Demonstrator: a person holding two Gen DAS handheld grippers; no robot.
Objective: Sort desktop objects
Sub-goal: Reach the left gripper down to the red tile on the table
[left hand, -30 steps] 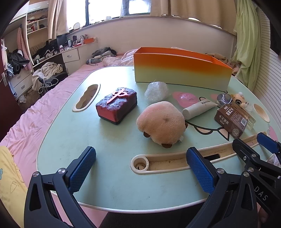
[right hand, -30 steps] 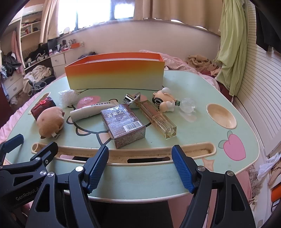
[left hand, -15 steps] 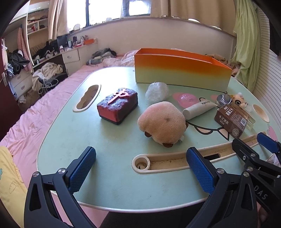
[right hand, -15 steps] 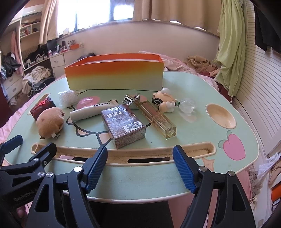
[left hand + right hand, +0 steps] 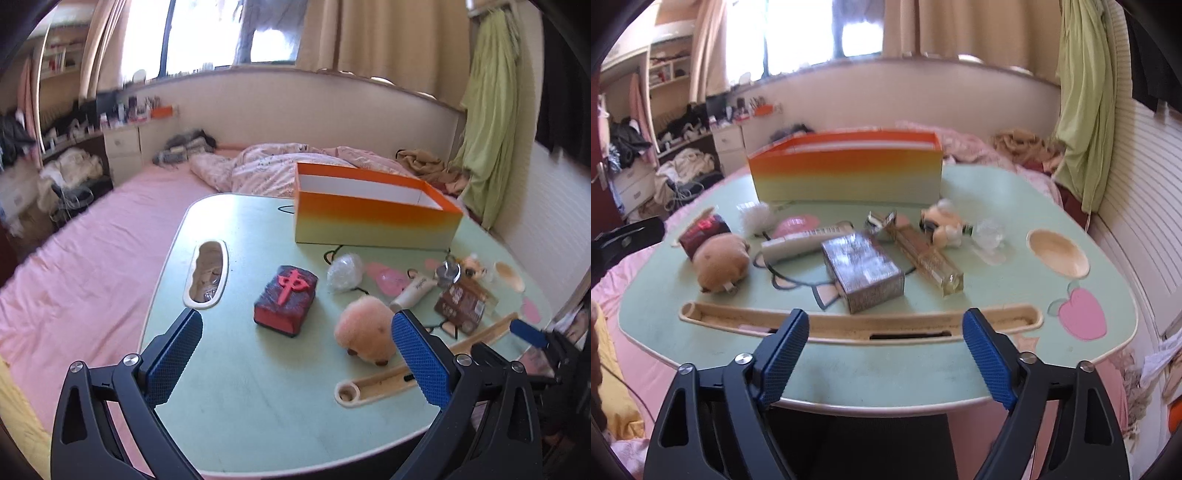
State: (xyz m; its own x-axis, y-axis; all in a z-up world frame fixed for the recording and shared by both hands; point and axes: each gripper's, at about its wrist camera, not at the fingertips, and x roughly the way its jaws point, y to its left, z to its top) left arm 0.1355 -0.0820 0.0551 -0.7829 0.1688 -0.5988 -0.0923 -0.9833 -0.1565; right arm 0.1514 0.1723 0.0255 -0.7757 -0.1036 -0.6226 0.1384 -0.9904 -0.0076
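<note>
1. Both my claws are empty and spread wide: the left gripper [image 5: 293,363] hangs over the near left part of the green table [image 5: 240,406], and the right gripper [image 5: 886,360] sits off its near edge.
2. The things to sort lie loose on the table in front of the orange box [image 5: 373,218], which stands at the far side with its top open.
3. Nearest my left claw is the red mahjong-tile block [image 5: 286,299]. I judge it soft, and would pinch it across its short sides. Just beside it lies the tan plush toy [image 5: 365,330], light and squashy, so I would take it across the middle of its body.
4. On the right side the brown carton [image 5: 864,269] looks stiff and light, with flat sides that suit the pads. The clear amber bottle [image 5: 931,258] beside it is probably glass (slippery and breakable, I would guess), so I would grip it mid-length and gently.
5. The white tube [image 5: 798,243] should give a little under a squeeze. The small plush figure [image 5: 943,223] is tiny and easy to knock.
6. Hard to make out: the crinkled clear wrap [image 5: 990,236] and the white fluffy lump [image 5: 757,218] are blurred. The box floor is hidden from the right view and only partly seen from the left, so I cannot tell whether anything lies inside.
</note>
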